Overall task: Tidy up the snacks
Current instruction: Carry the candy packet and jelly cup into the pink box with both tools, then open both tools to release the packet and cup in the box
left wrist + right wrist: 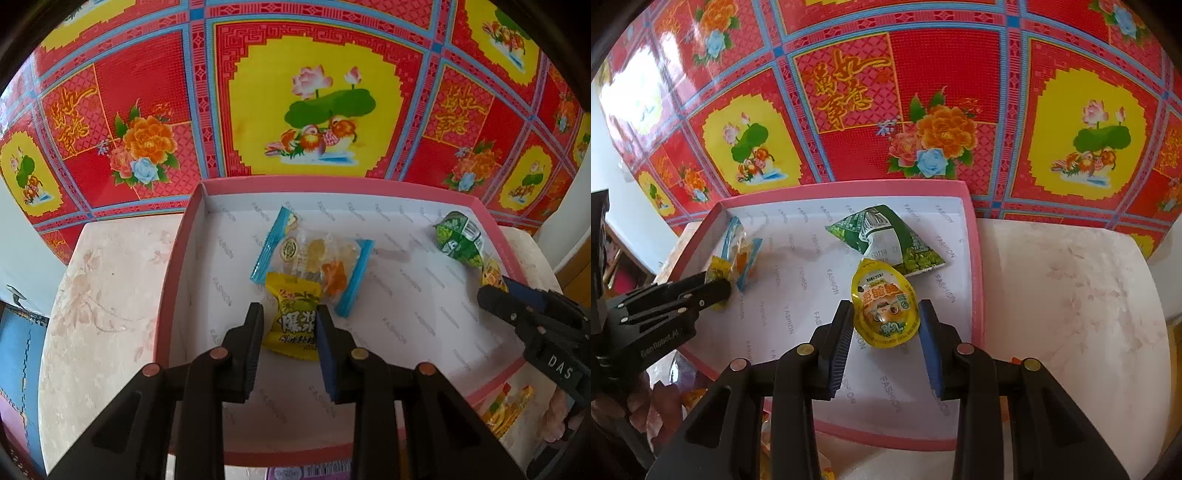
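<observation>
A pink-rimmed box (369, 182) with a white printed lining sits on a pale stool. My left gripper (290, 314) is shut on a yellow candy packet (291, 319) over the box's left half. Just beyond it lies a clear packet with blue ends (314, 262). My right gripper (886, 314) is shut on a yellow egg-shaped snack pack (884, 308) over the box's (975, 266) right half. A green triangular packet (890, 236) lies just behind that pack. Each gripper shows in the other's view: the right gripper (491, 286), the left gripper (720, 288).
The pale floral stool top (1071, 295) spreads around the box. A red and yellow patterned floor (314, 103) lies beyond. More wrapped snacks (508, 410) sit near the box's front right corner, beside a hand (557, 417).
</observation>
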### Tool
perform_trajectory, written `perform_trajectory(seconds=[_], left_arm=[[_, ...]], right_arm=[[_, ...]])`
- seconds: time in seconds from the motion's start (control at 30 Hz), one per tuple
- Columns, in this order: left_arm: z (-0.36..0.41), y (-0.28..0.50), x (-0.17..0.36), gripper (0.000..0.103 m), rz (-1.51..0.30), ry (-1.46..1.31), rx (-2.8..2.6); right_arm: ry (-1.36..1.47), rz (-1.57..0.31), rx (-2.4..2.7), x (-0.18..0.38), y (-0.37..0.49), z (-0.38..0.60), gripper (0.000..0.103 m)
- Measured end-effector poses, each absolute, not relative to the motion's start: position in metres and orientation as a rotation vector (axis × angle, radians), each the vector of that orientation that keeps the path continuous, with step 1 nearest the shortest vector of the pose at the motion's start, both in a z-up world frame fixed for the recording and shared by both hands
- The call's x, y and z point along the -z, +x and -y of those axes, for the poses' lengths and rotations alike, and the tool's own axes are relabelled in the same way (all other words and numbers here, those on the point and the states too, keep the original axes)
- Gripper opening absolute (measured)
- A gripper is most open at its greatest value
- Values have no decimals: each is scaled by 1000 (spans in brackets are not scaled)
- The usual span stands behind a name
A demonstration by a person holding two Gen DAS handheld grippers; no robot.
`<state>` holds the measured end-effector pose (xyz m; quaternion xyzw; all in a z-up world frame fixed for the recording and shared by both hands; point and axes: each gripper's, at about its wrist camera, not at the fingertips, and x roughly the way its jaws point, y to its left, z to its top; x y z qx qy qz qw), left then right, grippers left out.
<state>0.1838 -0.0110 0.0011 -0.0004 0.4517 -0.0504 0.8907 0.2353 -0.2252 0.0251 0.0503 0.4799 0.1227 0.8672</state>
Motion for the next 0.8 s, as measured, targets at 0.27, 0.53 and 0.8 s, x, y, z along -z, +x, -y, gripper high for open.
perform_trajectory(seconds=[0.27, 0.53, 0.8], left_arm=[[21, 184, -1, 29, -933, 23, 102], [21, 181, -2, 29, -928, 22, 98], [25, 181, -7, 36, -938, 24, 96]], right_arm=[[84, -997, -250, -22, 241, 218, 36], [70, -986, -250, -21, 240, 218, 36], [99, -975, -264, -23, 238, 223, 44]])
